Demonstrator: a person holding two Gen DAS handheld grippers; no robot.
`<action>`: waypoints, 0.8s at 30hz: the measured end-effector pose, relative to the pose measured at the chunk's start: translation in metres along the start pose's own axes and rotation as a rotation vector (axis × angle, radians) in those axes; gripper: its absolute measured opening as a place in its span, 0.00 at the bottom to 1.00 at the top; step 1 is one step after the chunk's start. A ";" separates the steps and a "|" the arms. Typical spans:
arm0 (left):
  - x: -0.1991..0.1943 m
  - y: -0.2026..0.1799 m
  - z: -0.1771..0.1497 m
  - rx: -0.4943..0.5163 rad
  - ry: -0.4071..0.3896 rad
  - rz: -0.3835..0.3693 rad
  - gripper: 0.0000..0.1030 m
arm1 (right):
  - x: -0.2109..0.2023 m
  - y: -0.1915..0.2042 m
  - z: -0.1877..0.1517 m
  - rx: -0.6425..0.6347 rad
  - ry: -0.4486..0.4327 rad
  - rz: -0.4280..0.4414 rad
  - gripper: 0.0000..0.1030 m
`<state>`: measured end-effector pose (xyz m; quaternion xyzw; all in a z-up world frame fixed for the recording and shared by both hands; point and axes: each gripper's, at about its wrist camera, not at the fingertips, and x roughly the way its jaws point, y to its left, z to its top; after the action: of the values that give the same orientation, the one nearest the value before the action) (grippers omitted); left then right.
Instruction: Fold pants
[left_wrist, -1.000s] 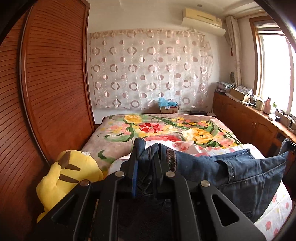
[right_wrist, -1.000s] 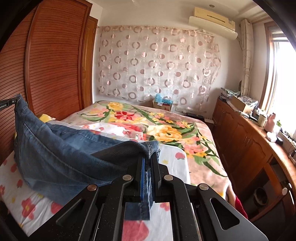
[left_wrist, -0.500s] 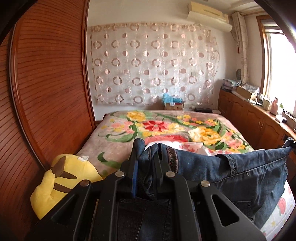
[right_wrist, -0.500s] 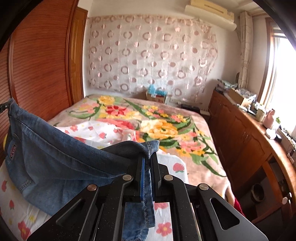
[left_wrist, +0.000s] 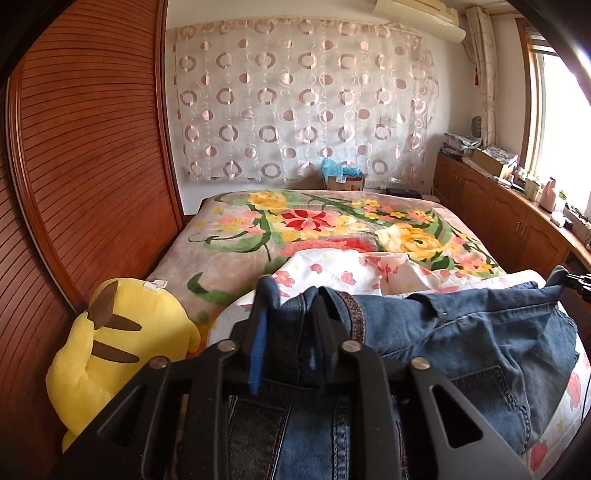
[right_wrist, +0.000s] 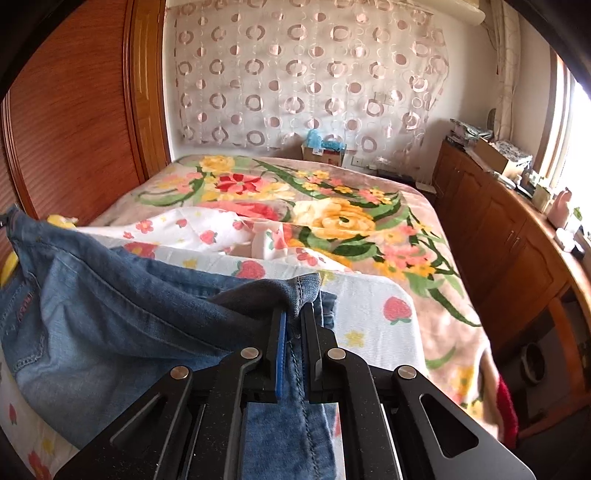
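One pair of blue denim pants (left_wrist: 461, 332). One bed (left_wrist: 221, 258), bearing one floral blanket (left_wrist: 332, 221) and one white strawberry-print sheet (right_wrist: 369, 314). One yellow plush toy (left_wrist: 122, 339). One ring-patterned curtain (left_wrist: 295, 99). One cardboard box (left_wrist: 343, 181) at the wall. One air conditioner (left_wrist: 417, 14). Two grippers, each with two fingers (right_wrist: 314, 325).
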<state>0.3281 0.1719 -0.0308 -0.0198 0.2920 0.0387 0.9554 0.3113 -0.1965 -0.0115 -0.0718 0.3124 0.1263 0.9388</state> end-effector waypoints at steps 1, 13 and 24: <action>-0.004 0.001 -0.001 0.003 -0.006 0.000 0.34 | -0.002 -0.001 0.000 0.007 -0.004 0.003 0.10; -0.035 -0.013 -0.031 0.007 0.050 -0.117 0.76 | -0.036 -0.024 -0.054 0.000 0.018 0.028 0.36; -0.037 -0.046 -0.073 0.067 0.097 -0.153 0.76 | -0.029 -0.049 -0.074 0.065 0.159 0.090 0.36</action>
<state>0.2606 0.1197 -0.0703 -0.0117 0.3366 -0.0450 0.9405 0.2608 -0.2647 -0.0499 -0.0373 0.3927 0.1520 0.9062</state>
